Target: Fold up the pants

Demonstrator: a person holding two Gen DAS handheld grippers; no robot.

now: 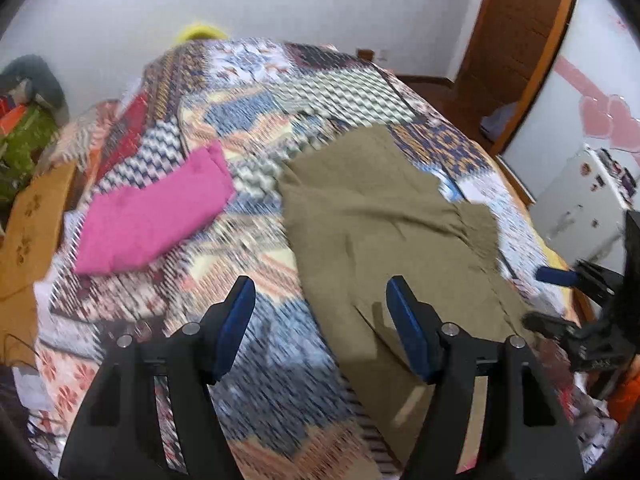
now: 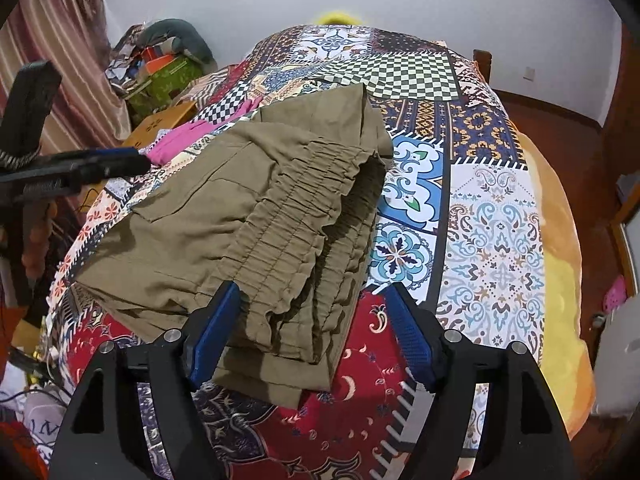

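Note:
Olive-brown pants point(image 1: 384, 220) lie folded on the patchwork bedspread point(image 1: 256, 360). In the right wrist view the pants point(image 2: 240, 216) show their gathered elastic waistband point(image 2: 316, 216) nearest me. My left gripper point(image 1: 320, 300) is open and empty, above the left edge of the pants. My right gripper point(image 2: 312, 304) is open, its fingers either side of the waistband end, holding nothing. The right gripper also shows in the left wrist view point(image 1: 560, 296) at the right edge. The left gripper shows in the right wrist view point(image 2: 96, 168) at the left.
A folded pink garment point(image 1: 160, 216) lies on the bed left of the pants. A cardboard box point(image 1: 36, 224) and cluttered items point(image 2: 160, 64) stand by the bed's left side. A wooden door point(image 1: 516, 32) is at the back right. A yellow blanket point(image 2: 560, 280) edges the bed's right.

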